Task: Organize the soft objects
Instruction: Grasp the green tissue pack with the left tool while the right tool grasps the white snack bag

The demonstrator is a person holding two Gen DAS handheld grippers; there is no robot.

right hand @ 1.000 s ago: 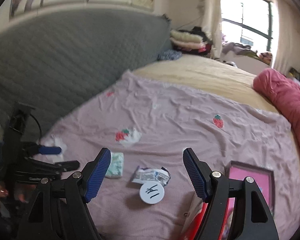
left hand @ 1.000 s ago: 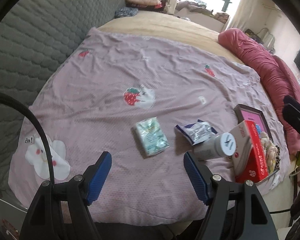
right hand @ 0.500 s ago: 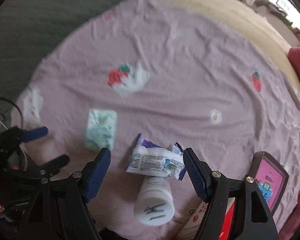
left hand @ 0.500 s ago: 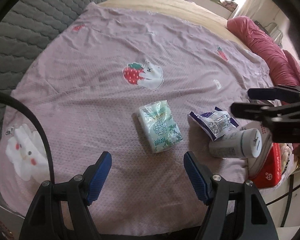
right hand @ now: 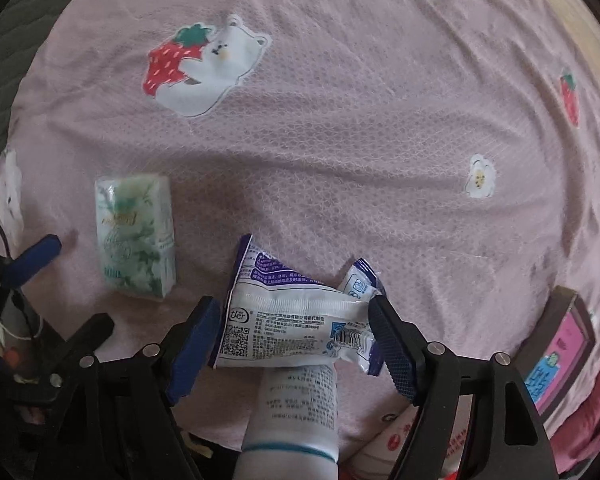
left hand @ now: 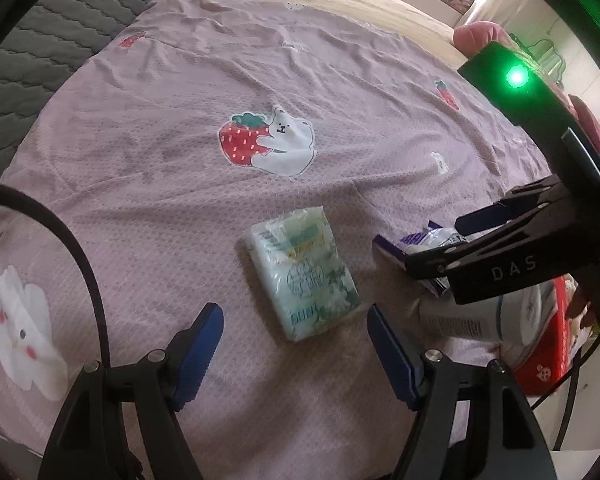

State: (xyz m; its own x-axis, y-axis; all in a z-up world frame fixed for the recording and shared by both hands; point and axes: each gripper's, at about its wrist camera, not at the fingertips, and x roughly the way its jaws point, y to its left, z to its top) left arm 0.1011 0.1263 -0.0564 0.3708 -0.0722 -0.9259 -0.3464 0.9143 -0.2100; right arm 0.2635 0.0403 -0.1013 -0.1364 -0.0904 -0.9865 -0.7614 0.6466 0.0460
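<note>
Nothing sorted yet: tissue pack (left hand: 305, 273) untouched under wide-apart left gripper (left hand: 294, 354); purple-white pouch (right hand: 296, 318) straddled by right gripper (right hand: 294, 338), apart, not clamped.

"das" on right gripper (left hand: 512, 272)

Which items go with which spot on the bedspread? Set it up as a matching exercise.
Items:
1. green tissue pack
2. purple-and-white wipes packet
3. white bottle
4. pink-framed picture

Places:
A. lying partly under the packet
B. far right edge in the right wrist view
C. between the right tongs
D. ahead of the left tongs

Pairs: 1-D, 2-C, 3-A, 4-B
</note>
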